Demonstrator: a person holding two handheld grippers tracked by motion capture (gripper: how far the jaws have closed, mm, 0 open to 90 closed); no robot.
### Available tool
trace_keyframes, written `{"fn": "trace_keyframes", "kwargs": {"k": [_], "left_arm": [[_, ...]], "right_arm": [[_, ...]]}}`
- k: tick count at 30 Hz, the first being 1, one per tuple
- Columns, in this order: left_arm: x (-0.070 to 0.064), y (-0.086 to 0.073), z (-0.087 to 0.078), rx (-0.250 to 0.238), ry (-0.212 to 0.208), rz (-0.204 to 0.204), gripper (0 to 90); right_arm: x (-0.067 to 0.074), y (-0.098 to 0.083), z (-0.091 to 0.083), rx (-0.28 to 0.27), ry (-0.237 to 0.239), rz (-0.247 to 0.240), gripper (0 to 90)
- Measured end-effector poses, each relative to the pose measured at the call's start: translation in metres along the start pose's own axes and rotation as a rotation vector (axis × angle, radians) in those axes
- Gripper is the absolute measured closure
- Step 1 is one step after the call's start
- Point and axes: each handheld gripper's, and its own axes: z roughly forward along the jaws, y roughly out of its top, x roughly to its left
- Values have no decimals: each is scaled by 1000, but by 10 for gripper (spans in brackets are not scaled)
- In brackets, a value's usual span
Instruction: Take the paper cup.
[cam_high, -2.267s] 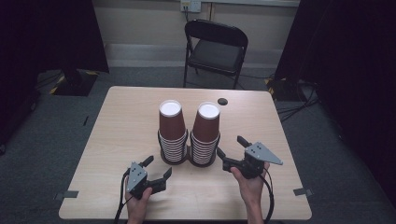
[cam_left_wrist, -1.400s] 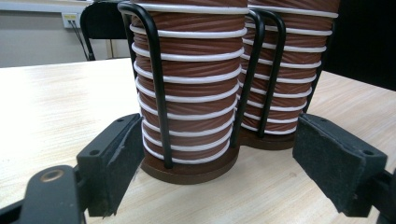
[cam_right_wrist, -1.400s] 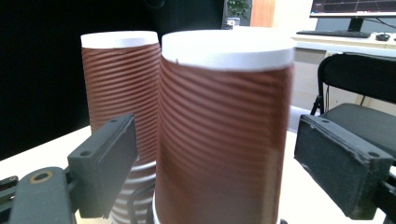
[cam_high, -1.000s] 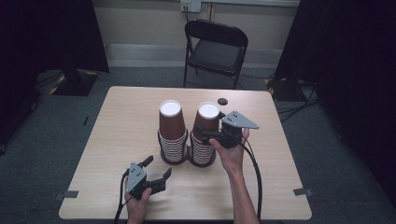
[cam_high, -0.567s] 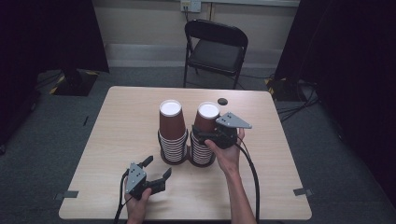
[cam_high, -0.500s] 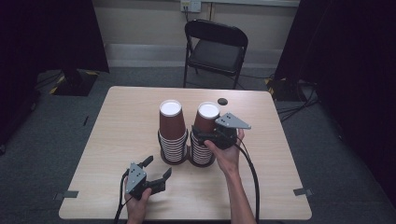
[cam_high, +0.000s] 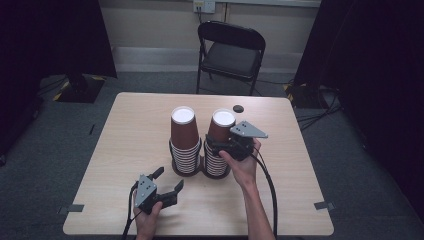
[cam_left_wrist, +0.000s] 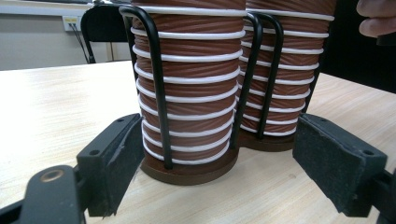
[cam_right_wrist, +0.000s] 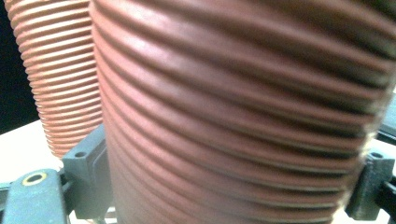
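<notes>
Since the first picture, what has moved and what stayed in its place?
The right gripper went forward from the table's near edge up to the right cup stack, and its fingers now stand either side of the top cup. The left gripper, open, and the left cup stack stayed put.

the right gripper (cam_high: 212, 144) is raised at one o'clock, jaws spread. the left gripper (cam_high: 167, 182) sits low at seven o'clock, jaws wide apart.
</notes>
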Motion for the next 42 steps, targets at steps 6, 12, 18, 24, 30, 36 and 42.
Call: {"fn": "trace_keyframes", "kwargs": {"k": [6, 12, 18, 24, 30, 36, 42], "left_arm": [[0, 0, 0, 1, 2, 0, 163], [0, 0, 0, 3, 2, 5, 163], [0, 0, 0, 4, 1, 8, 163], [0, 0, 1, 9, -6, 8, 163], [0, 1, 2, 23, -17, 20, 163], [-1, 1, 2, 26, -19, 21, 166], [0, 1, 2, 23, -23, 21, 166]], "right_arm": [[-2, 3, -2, 0, 16, 6, 120], [-1, 7, -5, -20, 11, -1, 122], [-2, 12, -8, -38, 18, 4, 123], [-1, 15, -10, -48, 18, 3, 123], [-1, 19, -10, -51, 6, 0, 124], [-1, 24, -13, -72, 7, 27, 125], [-1, 30, -15, -87, 14, 24, 126]]}}
